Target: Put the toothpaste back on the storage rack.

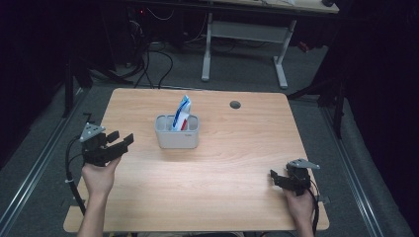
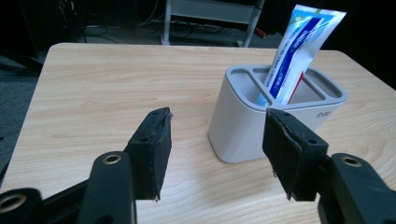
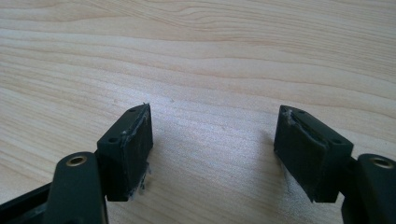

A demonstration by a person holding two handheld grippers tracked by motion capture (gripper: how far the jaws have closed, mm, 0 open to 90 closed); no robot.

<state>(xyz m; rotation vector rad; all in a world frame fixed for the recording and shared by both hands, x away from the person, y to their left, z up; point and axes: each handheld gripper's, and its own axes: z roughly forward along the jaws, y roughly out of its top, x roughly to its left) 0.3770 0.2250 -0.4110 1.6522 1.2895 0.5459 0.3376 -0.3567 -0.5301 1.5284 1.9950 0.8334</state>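
Note:
A grey-white holder (image 1: 177, 132) with several slots stands on the wooden table (image 1: 237, 148), left of the middle. A blue, white and red toothpaste tube (image 1: 182, 113) stands tilted in it. In the left gripper view the holder (image 2: 275, 119) and the tube (image 2: 299, 51) lie just beyond the jaws to the right. My left gripper (image 1: 123, 140) hangs open near the table's left edge, pointing at the holder, nothing between its pads. My right gripper (image 1: 274, 177) is open, low over the front right of the table. Its jaws (image 3: 212, 149) frame bare wood.
A round cable hole (image 1: 235, 104) sits at the back of the table. A white-legged desk (image 1: 247, 44) and cables stand on the floor behind. Dark curtains close off both sides.

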